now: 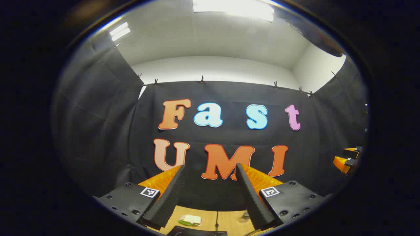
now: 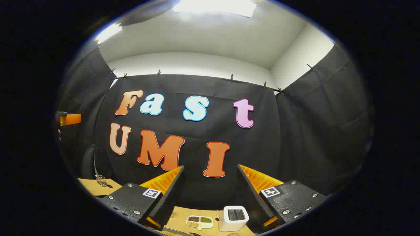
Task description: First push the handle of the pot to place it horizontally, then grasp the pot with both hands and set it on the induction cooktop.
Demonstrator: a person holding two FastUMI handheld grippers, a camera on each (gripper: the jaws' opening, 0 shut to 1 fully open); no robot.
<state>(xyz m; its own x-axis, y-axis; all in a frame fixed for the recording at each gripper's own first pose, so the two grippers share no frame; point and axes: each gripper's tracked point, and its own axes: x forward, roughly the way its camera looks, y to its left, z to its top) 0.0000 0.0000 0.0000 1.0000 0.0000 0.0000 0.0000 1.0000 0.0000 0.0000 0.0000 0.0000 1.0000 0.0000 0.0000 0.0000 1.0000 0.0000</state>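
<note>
We see a divided dish on the table holding dark and green fillings; both grippers' jaws spread, gripping nothing.

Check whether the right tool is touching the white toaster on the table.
Apart. In the right gripper view, the right tool is held up with its fingers spread, and the white toaster sits on the table beyond them, in the open gap between.
</note>
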